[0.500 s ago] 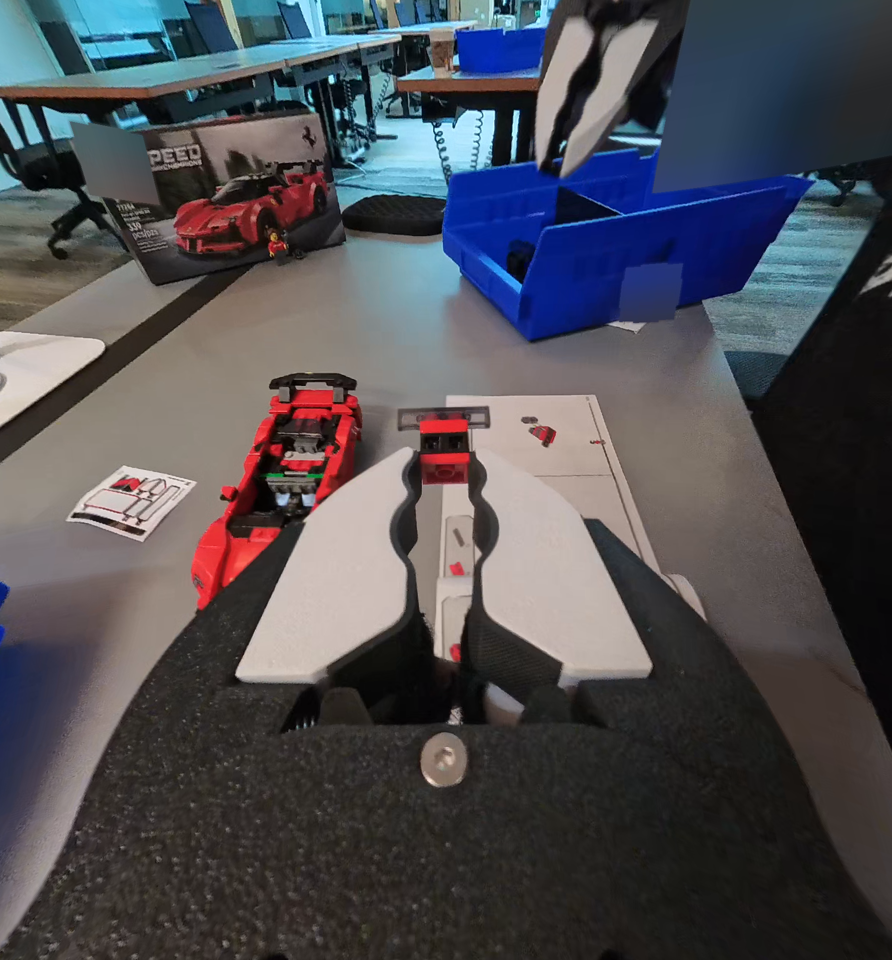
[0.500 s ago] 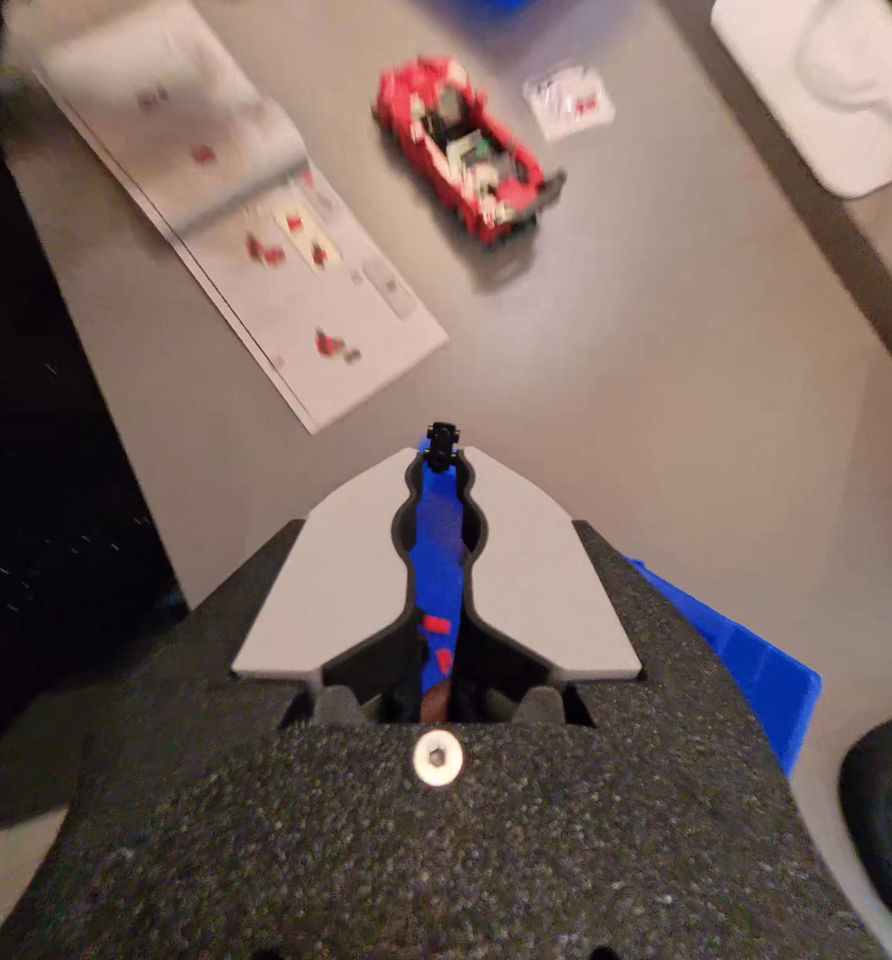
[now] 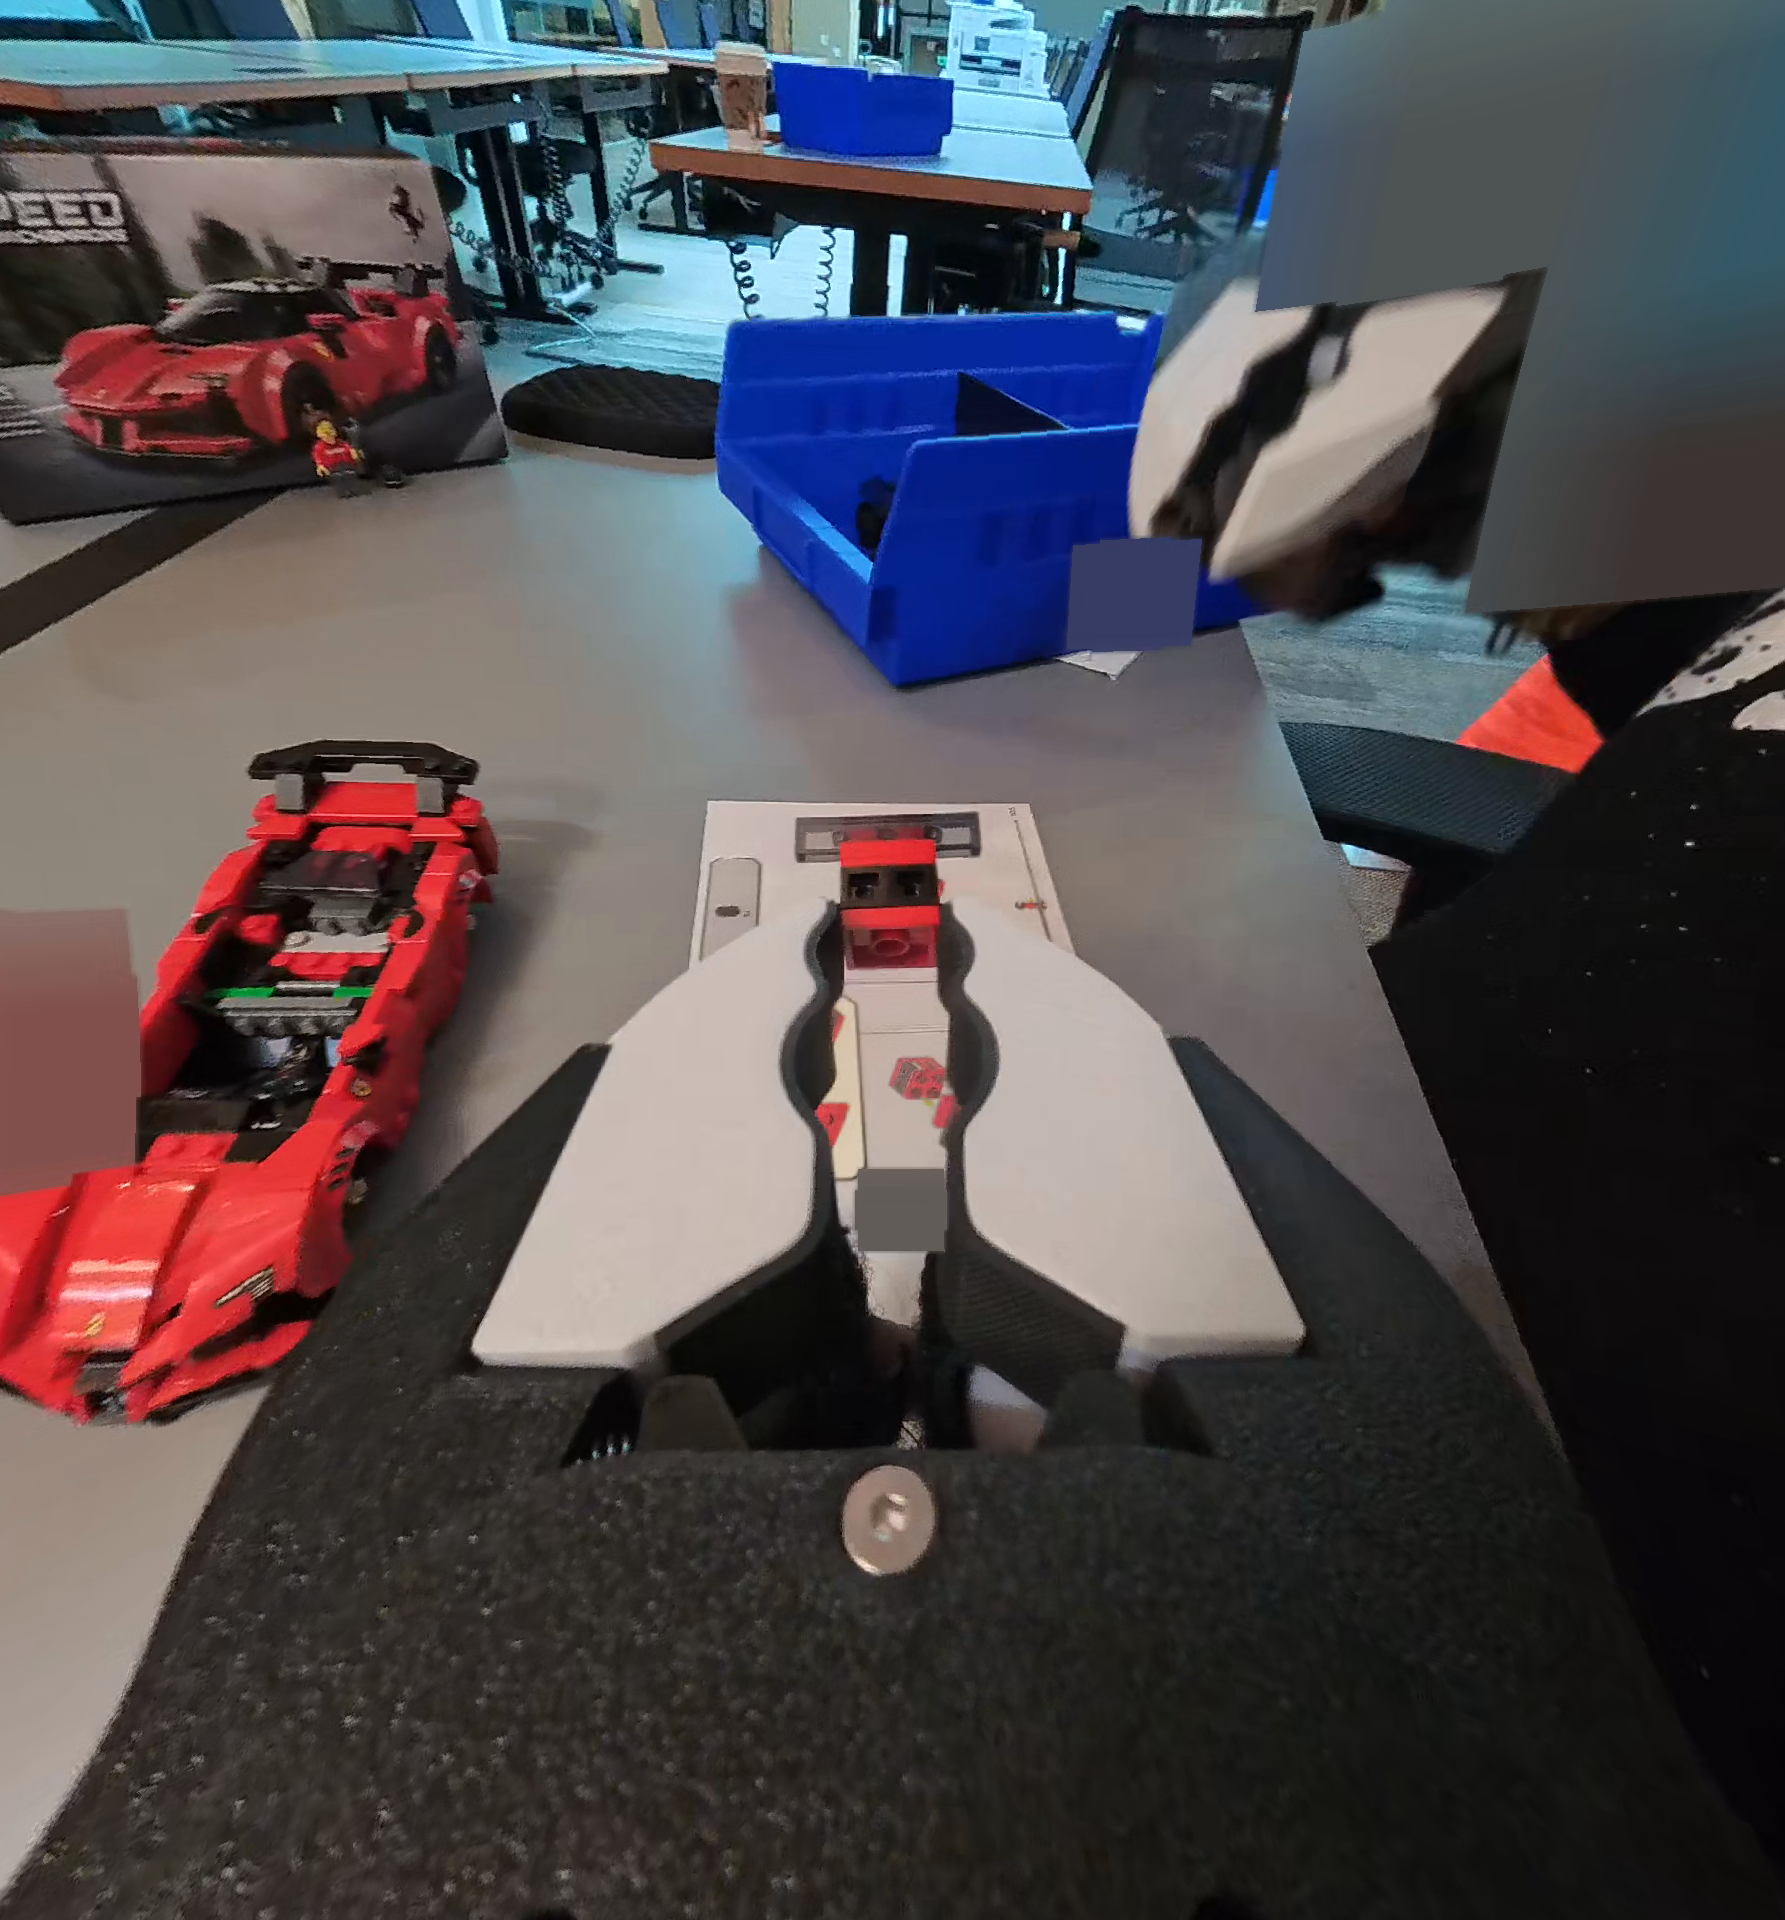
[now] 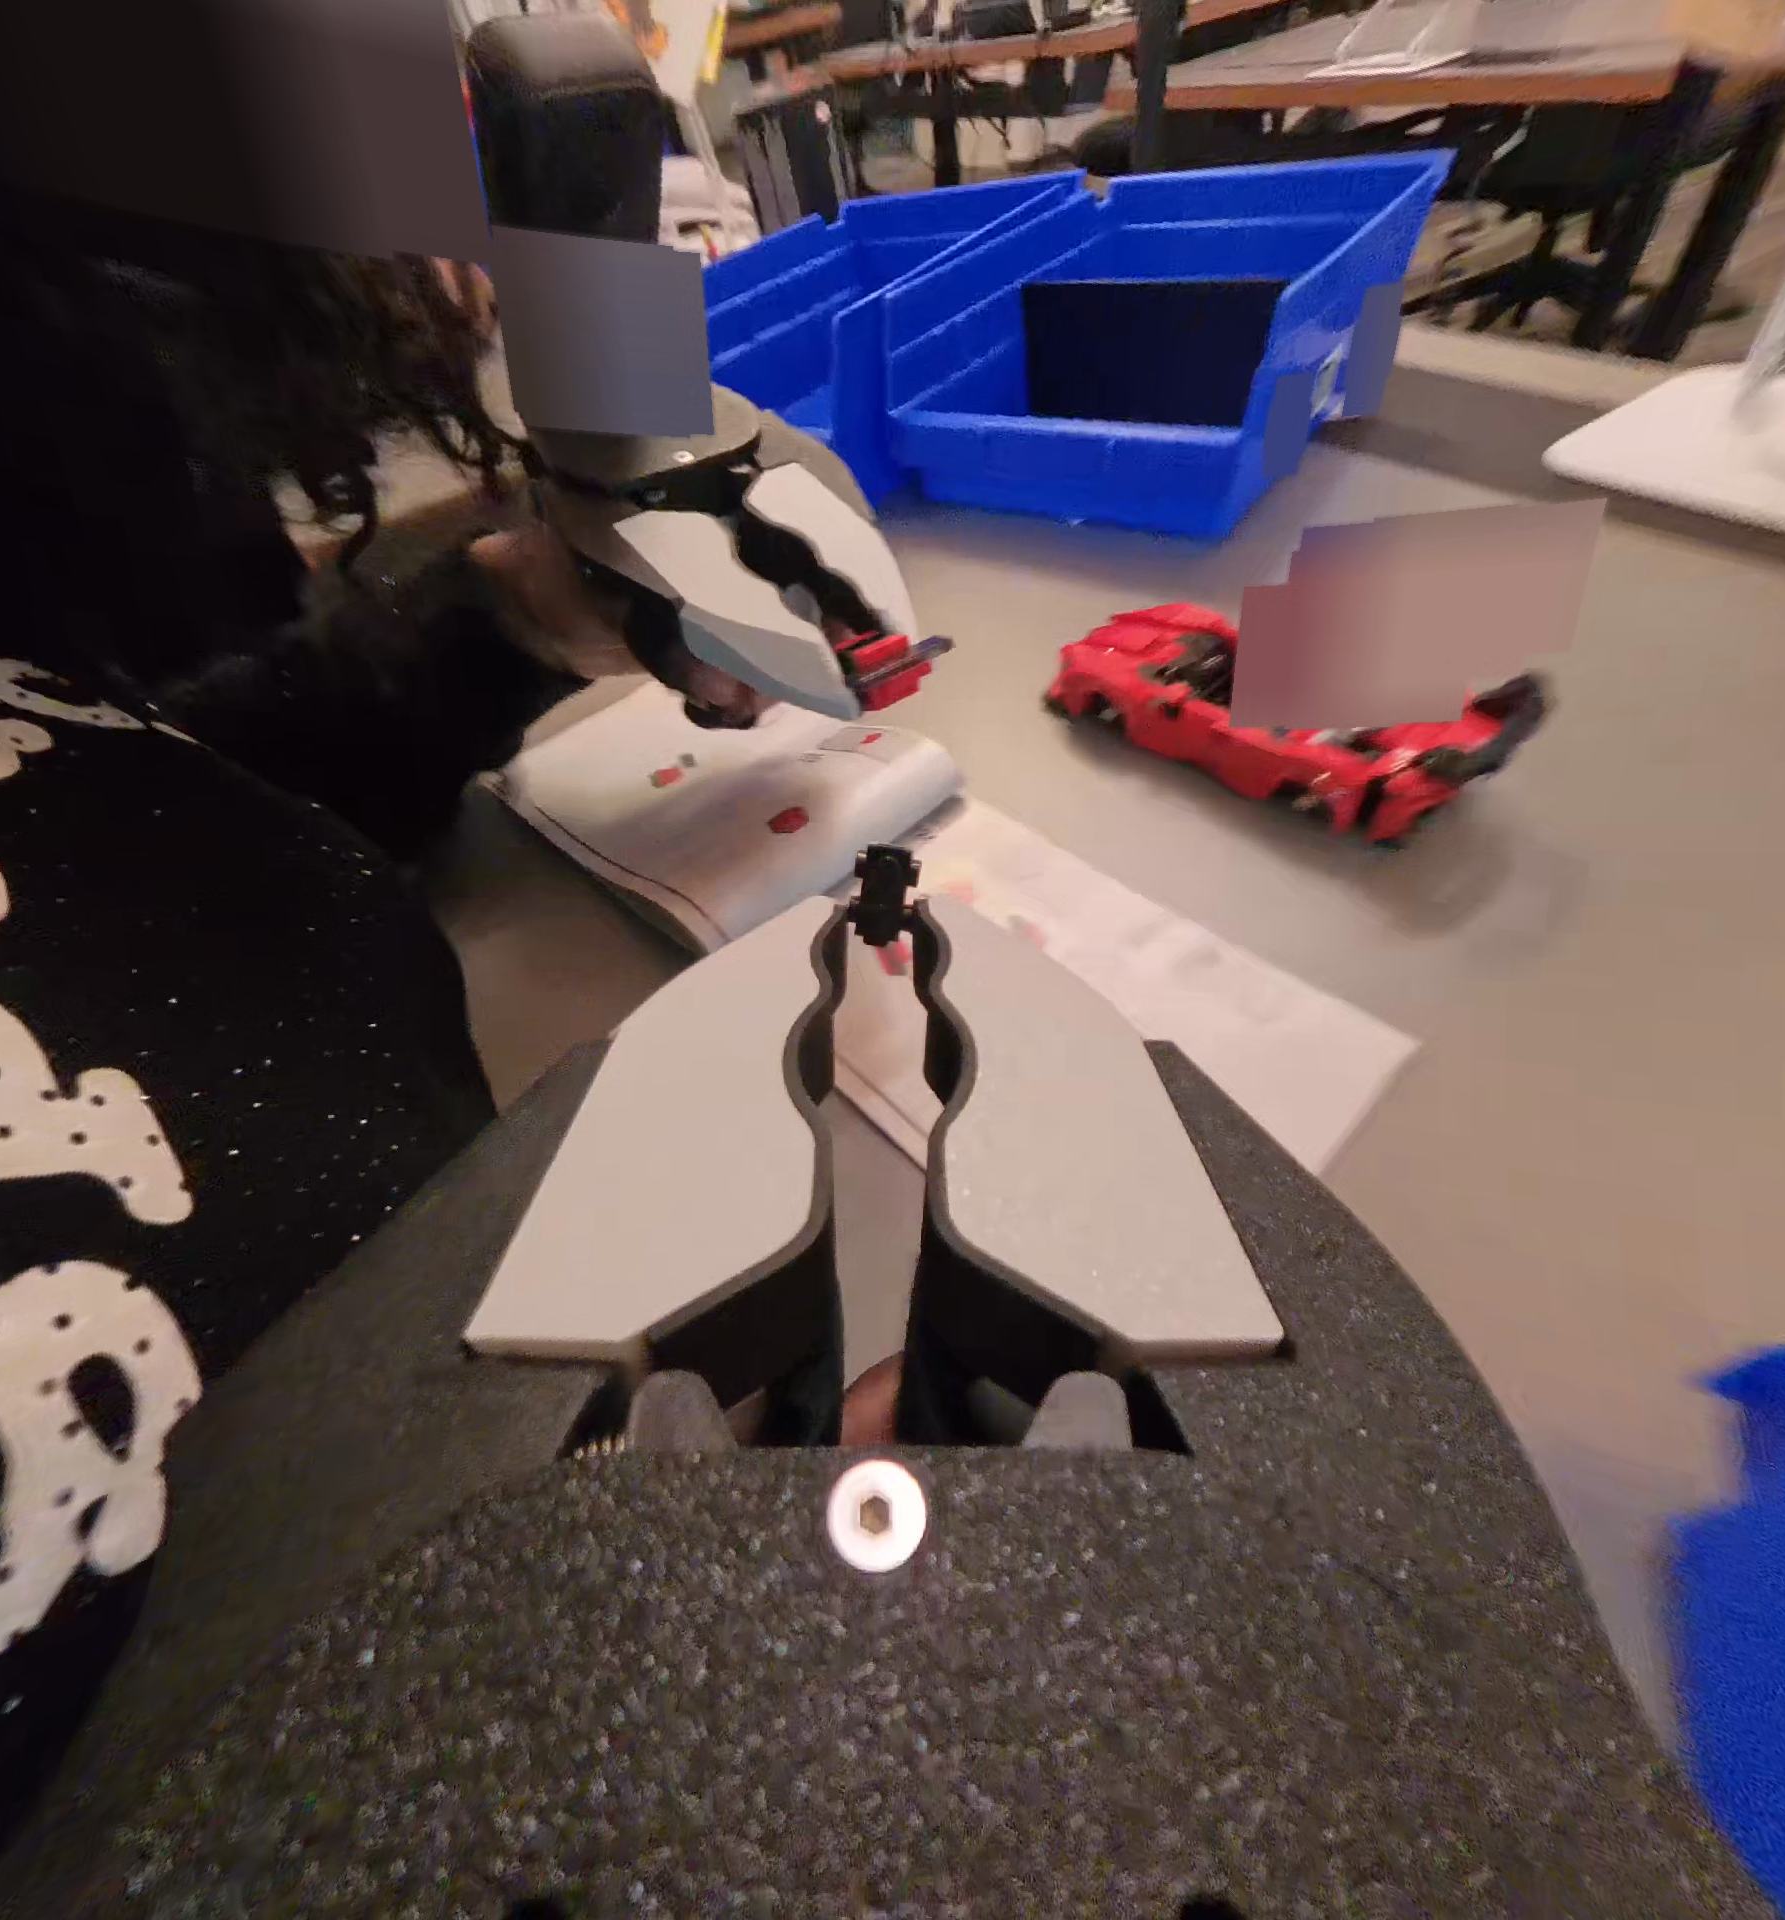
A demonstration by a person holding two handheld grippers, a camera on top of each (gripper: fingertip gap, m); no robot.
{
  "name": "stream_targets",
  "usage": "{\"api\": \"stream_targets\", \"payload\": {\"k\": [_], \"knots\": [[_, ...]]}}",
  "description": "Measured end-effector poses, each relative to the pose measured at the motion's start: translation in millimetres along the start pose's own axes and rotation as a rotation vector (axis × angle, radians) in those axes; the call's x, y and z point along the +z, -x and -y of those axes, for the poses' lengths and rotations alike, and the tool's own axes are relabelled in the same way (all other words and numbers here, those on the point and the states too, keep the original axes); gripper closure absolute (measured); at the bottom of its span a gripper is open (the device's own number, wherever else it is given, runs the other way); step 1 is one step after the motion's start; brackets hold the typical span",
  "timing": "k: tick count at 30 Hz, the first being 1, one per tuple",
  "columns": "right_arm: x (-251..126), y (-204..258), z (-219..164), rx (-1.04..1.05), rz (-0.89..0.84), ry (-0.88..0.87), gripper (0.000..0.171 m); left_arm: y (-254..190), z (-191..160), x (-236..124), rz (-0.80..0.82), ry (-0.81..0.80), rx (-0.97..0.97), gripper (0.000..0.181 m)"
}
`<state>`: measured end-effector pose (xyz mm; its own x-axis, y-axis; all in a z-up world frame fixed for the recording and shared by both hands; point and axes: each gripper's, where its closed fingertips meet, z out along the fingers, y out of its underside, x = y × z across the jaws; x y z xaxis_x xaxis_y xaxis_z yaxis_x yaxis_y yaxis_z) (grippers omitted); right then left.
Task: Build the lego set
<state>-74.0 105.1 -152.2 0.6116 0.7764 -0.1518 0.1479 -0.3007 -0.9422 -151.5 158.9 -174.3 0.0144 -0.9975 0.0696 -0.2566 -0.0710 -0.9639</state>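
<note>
Jaws: left gripper nipped shut on red-black subassembly above manual; right gripper pinching tiny black piece. Car mid-table, body mostly built, cabin uncovered. Judgement: late stage, piece and subassembly not yet fitted.

The lego car is red with black and grey inner parts and a green strip, the small assembly is red and black, the bin is bright blue, the table is grey, and the person's garment is black with white patterning.
</note>
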Motion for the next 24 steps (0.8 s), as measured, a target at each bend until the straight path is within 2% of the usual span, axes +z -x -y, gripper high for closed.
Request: {"api": "stream_targets", "payload": {"k": [3,7,14,24], "knots": [[13.3,-0.2,-17.6,0.127,0.065,-0.075,0.160,-6.2,-5.3,9.2,-0.035,0.001,-0.015,0.165],[18.0,-3.2,-13.8,0.235,0.157,-0.149,0.159,-10.6,-8.9,15.3,-0.083,-0.015,-0.045,0.165],[40.8,2.8,-1.6,0.224,0.297,-0.176,0.160,-21.0,-1.2,17.8,-0.180,-0.086,-0.093,0.165],[58.9,5.5,13.8,0.157,0.362,-0.184,0.160,-24.1,23.6,2.7,-0.354,-0.309,-0.312,0.165]]}}
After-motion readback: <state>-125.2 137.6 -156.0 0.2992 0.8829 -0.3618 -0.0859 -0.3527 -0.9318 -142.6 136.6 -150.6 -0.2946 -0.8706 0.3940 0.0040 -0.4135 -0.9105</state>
